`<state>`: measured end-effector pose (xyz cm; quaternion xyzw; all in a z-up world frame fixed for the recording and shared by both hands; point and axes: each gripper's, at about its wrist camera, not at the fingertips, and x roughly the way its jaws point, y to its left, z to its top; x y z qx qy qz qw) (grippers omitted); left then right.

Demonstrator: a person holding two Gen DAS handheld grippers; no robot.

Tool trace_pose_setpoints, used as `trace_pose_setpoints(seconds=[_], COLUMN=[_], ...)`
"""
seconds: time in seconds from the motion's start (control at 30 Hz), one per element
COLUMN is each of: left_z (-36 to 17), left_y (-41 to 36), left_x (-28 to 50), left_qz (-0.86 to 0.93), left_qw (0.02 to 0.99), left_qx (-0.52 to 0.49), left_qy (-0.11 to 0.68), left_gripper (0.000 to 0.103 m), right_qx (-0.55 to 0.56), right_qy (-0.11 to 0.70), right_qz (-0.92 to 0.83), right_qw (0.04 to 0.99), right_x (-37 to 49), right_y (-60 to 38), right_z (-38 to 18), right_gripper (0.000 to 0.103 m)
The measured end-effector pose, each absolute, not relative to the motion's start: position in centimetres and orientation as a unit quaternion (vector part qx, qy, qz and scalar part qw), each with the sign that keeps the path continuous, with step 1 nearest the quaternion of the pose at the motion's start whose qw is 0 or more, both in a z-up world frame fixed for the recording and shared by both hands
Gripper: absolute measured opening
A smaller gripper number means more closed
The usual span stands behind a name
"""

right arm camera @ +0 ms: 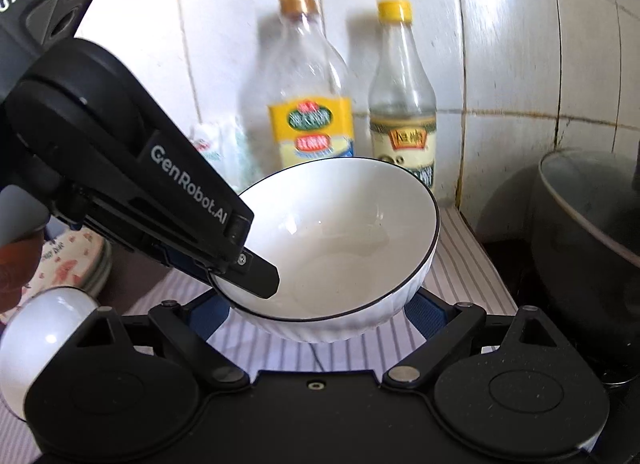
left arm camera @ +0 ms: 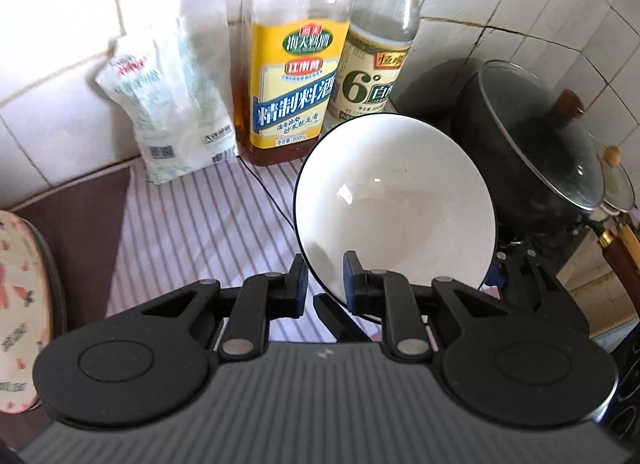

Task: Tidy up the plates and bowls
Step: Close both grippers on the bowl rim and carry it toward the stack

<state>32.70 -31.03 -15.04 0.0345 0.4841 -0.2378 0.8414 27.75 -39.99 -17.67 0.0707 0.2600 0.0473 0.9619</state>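
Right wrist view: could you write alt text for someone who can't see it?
A white bowl with a dark rim is held above a striped cloth, its near-left rim pinched by the left gripper, while the right gripper sits open beneath it. Two bottles stand against the tiled wall behind.

Bottles (left arm camera: 288, 75) and pot (left arm camera: 532, 143) (lidded) block beyond striped mat (left arm camera: 192, 232).

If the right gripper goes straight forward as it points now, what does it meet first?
The white bowl sits directly ahead of the right gripper, between its open fingers, held at the rim by the left gripper. It would likely touch the bowl's underside first; the bottles stand farther behind.
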Motion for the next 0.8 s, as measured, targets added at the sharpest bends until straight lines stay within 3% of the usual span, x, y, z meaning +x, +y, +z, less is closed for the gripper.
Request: trace_pose_setpoints(seconds=[0.37, 0.8], left_z=[-9.7, -8.1], left_y=[-26.9, -19.8], left_x=[27.5, 22.7], left_qz=[-0.253, -0.210], left_qw=[0.854, 0.868], left_qx=[0.029, 0.001], left_qy=[0.455, 0.449], left_gripper=[0.017, 0.017], right_qx=[0.042, 0.027], right_qy=[0.232, 0.227], right_qz=[0.057, 0.105], right_qw=[0.970, 0.968], right_x=[22.9, 18.8], right_y=[-37.0, -31.5], right_z=[-12.7, -10.1], right_gripper=[0.097, 0.097])
